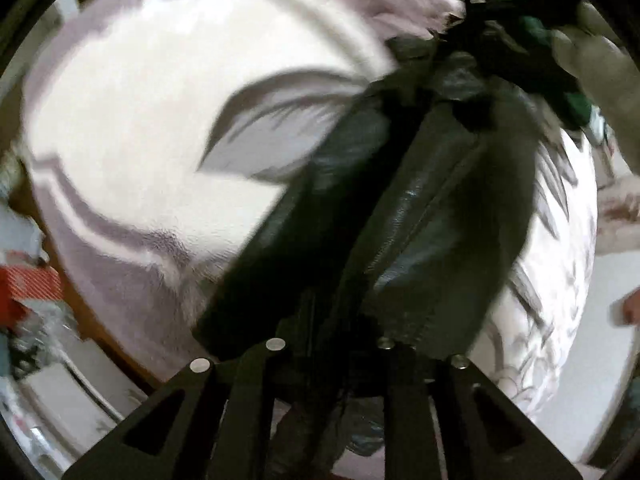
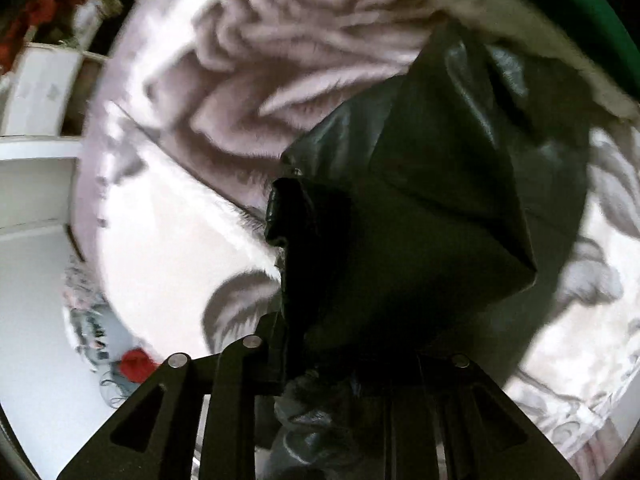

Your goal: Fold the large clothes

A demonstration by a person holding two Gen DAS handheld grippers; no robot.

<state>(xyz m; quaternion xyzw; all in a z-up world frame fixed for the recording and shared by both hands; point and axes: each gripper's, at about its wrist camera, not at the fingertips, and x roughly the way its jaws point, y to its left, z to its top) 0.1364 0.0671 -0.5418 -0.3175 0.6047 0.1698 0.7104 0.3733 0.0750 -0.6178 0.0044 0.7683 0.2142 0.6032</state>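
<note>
A large black leather-like garment [image 1: 404, 216] hangs stretched above a white bed cover with grey floral print [image 1: 128, 128]. My left gripper [image 1: 332, 356] is shut on one edge of the garment, which runs up and to the right from its fingers. In the right wrist view the same black garment [image 2: 408, 216] bulges in front of the camera, and my right gripper [image 2: 352, 360] is shut on its bunched edge. The fingertips of both grippers are hidden by the fabric. Both views are motion-blurred.
The bed cover [image 2: 168, 240] fills most of both views. A pile of green, red and beige clothes [image 1: 560, 40] lies at the far right of the bed. White furniture [image 2: 36, 92] and a red object [image 2: 136, 364] on the floor stand beside the bed.
</note>
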